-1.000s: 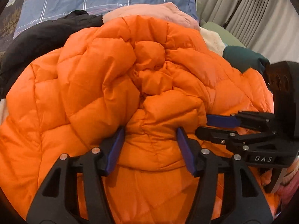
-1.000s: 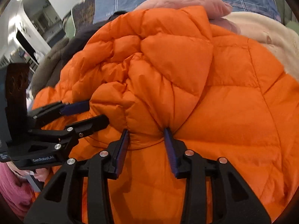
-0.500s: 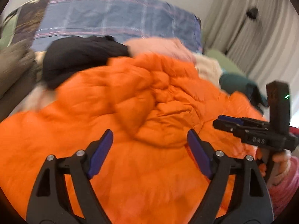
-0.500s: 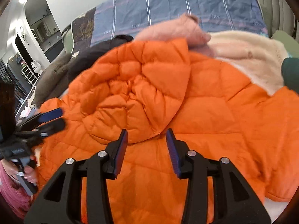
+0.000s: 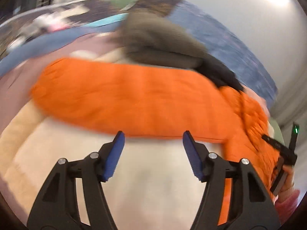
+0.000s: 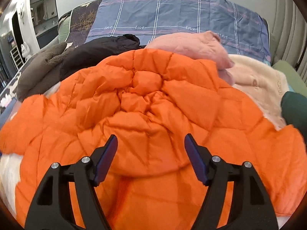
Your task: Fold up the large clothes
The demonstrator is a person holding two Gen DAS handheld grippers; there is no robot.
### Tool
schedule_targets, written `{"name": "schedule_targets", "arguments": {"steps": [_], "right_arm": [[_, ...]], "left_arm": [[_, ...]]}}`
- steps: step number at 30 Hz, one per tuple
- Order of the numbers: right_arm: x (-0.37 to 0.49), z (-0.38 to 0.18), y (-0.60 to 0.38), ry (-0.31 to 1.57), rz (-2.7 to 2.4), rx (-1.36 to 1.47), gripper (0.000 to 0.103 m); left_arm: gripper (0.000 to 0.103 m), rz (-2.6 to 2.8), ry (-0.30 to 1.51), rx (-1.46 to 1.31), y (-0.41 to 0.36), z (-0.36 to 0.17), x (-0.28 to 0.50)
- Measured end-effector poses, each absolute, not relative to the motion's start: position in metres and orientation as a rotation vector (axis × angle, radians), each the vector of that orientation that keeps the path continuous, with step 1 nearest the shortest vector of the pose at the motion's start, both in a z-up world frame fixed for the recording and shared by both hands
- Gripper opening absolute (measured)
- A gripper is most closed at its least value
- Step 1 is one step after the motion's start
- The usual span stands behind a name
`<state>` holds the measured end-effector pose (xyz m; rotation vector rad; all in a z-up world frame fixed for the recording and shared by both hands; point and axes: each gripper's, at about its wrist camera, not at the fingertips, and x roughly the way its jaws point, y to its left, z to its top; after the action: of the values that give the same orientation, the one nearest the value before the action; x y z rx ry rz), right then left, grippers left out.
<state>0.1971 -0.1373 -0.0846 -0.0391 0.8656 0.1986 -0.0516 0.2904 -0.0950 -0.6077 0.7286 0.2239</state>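
Observation:
An orange puffer jacket (image 6: 153,95) lies spread on the bed, its hood bunched in the middle. My right gripper (image 6: 151,137) hovers just in front of the hood; its jaws are opening and the blue pads press on nothing. In the blurred left wrist view, one long part of the orange jacket (image 5: 134,99) stretches across just beyond my left gripper (image 5: 153,134). Its jaws are closing with nothing between them, above a cream blanket (image 5: 134,182). The right gripper (image 5: 276,145) shows at that view's right edge, held by a hand (image 5: 287,180).
Behind the jacket lie a black coat (image 6: 99,51), a brown fleece (image 6: 44,67), a pink garment (image 6: 191,46), a cream fleece (image 6: 257,80) and a dark green garment (image 6: 295,111). A blue checked cover (image 6: 172,13) sits at the back. Curtains hang at the right.
Both grippers let go of the hood fold. The left swung far to the left, over the cream blanket. The right drew back a little and its jaws widened.

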Motion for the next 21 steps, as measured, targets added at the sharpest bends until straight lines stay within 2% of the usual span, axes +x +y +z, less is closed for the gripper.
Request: {"name": "schedule_targets", "arguments": {"steps": [2,4,6,8,13,16,17,18,19,21], "right_arm": [[0.208,-0.107,-0.137,0.937,0.167,-0.038,0.085],[0.208,-0.124,-0.139,0.904,0.174,-0.012,0.095],[0.204,-0.126,-0.138,0.87,0.172,-0.034,0.096],[0.203,-0.125,-0.139,0.865,0.169,-0.037,0.097],[0.201,-0.127,-0.143,0.856,0.178,-0.024,0.099],[0.199,-0.129,-0.141,0.848,0.175,-0.026,0.1],[0.198,-0.129,-0.139,0.847,0.176,-0.025,0.1],[0.198,-0.129,-0.141,0.845,0.18,-0.019,0.101],[0.198,-0.129,-0.141,0.845,0.182,-0.015,0.101],[0.197,-0.129,-0.143,0.841,0.188,-0.006,0.101]], "left_arm": [[0.063,0.285,0.723,-0.645,0.308,-0.104,-0.06],[0.065,0.336,0.724,-0.683,0.325,-0.11,-0.065],[0.075,0.382,0.735,-0.759,0.341,-0.121,-0.065],[0.081,0.44,0.732,-0.847,0.359,-0.133,-0.066],[0.085,0.511,0.688,-0.936,0.383,-0.152,-0.065],[0.083,0.552,0.672,-0.895,0.382,-0.15,-0.049],[0.056,0.564,0.656,-0.867,0.38,-0.145,-0.047],[0.013,0.574,0.647,-0.827,0.379,-0.14,-0.043],[0.006,0.586,0.654,-0.776,0.376,-0.133,-0.04],[0.005,0.588,0.6,-0.725,0.366,-0.111,-0.042]]}}
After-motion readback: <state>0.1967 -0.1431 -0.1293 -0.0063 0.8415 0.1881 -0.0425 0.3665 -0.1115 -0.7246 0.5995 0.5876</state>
